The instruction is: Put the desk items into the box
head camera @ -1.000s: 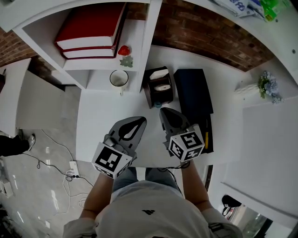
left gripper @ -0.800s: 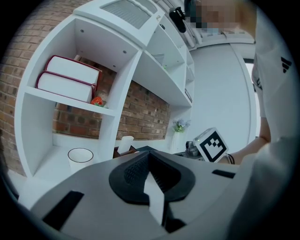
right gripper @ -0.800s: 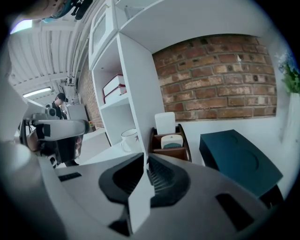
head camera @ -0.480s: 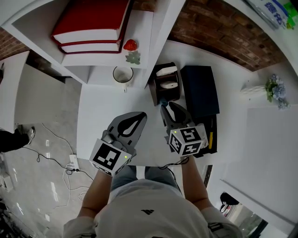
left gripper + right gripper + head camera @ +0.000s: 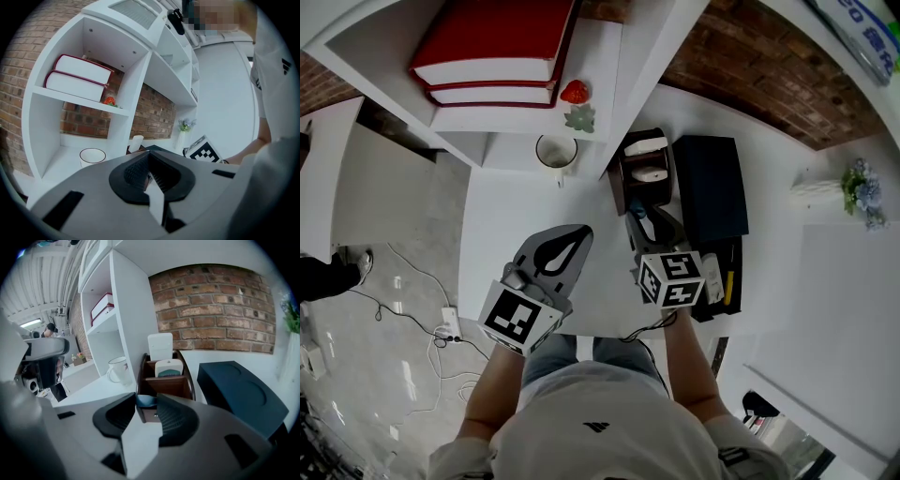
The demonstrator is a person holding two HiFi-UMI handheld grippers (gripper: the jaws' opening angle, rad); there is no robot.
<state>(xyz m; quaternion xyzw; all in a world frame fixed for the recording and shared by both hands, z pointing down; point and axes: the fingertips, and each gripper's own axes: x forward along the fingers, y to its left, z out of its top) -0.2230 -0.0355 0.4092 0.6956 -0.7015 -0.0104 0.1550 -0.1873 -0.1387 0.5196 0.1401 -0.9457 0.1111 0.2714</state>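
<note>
Right at the front end of the brown wooden box (image 5: pixel 165 384) sits a small blue thing (image 5: pixel 145 400). It lies between the jaws of the right gripper (image 5: pixel 639 215), which are opening. I cannot tell from here whether the pads touch it, or whether it lies inside the front compartment or just over its edge. Farther back in the box, a white-and-teal item (image 5: pixel 168 367) stands in one compartment and a taller white piece (image 5: pixel 160 347) in the one behind it. The box rests on the white desk (image 5: pixel 511 220), against the foot of the white shelf unit (image 5: pixel 614 56). A dark case (image 5: pixel 710 187) lies just beside it on the right, and a white mug (image 5: pixel 555 152) stands on its other side under the shelf. The left gripper (image 5: pixel 584 231) hangs over bare desk, well apart from the box, with its jaws together and nothing between them. Up on the shelf lie two red books (image 5: pixel 492 47) with a small strawberry ornament (image 5: pixel 574 91) near them, and a vase of flowers (image 5: pixel 853 183) stands far off to the right.
</note>
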